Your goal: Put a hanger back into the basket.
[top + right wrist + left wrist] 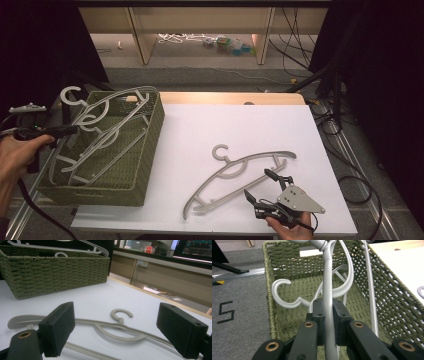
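grey hanger [235,172] beside right hand-held gripper [262,187]

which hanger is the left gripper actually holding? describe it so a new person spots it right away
Start at the green woven basket on the table's left edge. Several grey hangers lie in it; the left gripper is shut on the hanger standing up over the near rim. The others lie loose, and one more hanger lies flat on the white tabletop.

In the left gripper view, the lower stretch of the grey hanger [328,302] is covered where it is clamped between the jaws, and its top is cut off by the upper edge. In the right gripper view, the hanger on the table [120,326] is partly masked by both jaws. The small bright objects on the floor [227,45] in the high view cannot be identified.
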A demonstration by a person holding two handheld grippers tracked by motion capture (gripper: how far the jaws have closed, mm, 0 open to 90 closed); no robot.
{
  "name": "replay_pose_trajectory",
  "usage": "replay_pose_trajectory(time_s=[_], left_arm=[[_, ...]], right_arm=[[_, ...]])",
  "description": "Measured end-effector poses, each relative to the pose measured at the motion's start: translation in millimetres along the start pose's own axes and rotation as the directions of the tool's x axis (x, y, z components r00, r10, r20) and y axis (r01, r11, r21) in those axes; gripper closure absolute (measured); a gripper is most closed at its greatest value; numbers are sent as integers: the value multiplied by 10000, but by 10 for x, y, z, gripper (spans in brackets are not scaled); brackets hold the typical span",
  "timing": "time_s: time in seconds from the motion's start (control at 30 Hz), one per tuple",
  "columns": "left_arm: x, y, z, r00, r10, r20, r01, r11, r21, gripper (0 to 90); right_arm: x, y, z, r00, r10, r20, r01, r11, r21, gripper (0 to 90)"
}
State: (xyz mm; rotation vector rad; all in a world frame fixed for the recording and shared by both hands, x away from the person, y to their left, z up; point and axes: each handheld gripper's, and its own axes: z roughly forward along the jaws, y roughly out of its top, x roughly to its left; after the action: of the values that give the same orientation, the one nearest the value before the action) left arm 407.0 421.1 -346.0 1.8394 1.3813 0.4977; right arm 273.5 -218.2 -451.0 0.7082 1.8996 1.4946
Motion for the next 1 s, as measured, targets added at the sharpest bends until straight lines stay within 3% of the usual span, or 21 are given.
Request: replay_pose_trajectory(time_s=[0.23, 0.33, 0.37, 0.7, 0.77, 0.83, 0.93, 1.0], left_arm=[[21, -29, 10, 9996, 251, -132, -248, 9995, 175, 820], [35, -60, 41, 9996, 274, -17, -274, 9996, -104, 820], [40, -51, 37, 9995, 325, -23, -324, 9993, 192, 820], [69, -82, 145, 9965, 779, -301, -759, 9953, 602, 819], [93, -82, 158, 9928, 1160, -313, -1126, 9891, 944, 819], [101, -100, 177, 9930, 1140, -299, -1106, 9890, 987, 819], [98, -152, 226, 9857, 1598, -527, -1509, 9781, 1436, 819], [130, -192, 265, 9907, 1329, -304, -1272, 9813, 1442, 819]], right_arm=[[1, -2, 10, 10000, -19, -23, 18, 9999, -163, 161], [-2, 0, 2, 10000, -36, 4, 36, 10000, -31, 161], [1, -1, 6, 10000, 4, -34, -4, 10000, -59, 161], [2, -2, 8, 10000, 36, -26, -36, 9999, -132, 161], [1, 1, 4, 10000, -22, -30, 22, 10000, -85, 161], [3, 3, -2, 10000, -30, -5, 30, 10000, -31, 161], [2, -1, 11, 10000, -10, -43, 9, 9999, -158, 161], [3, 0, 7, 10000, 1, -77, -1, 10000, -89, 161]])
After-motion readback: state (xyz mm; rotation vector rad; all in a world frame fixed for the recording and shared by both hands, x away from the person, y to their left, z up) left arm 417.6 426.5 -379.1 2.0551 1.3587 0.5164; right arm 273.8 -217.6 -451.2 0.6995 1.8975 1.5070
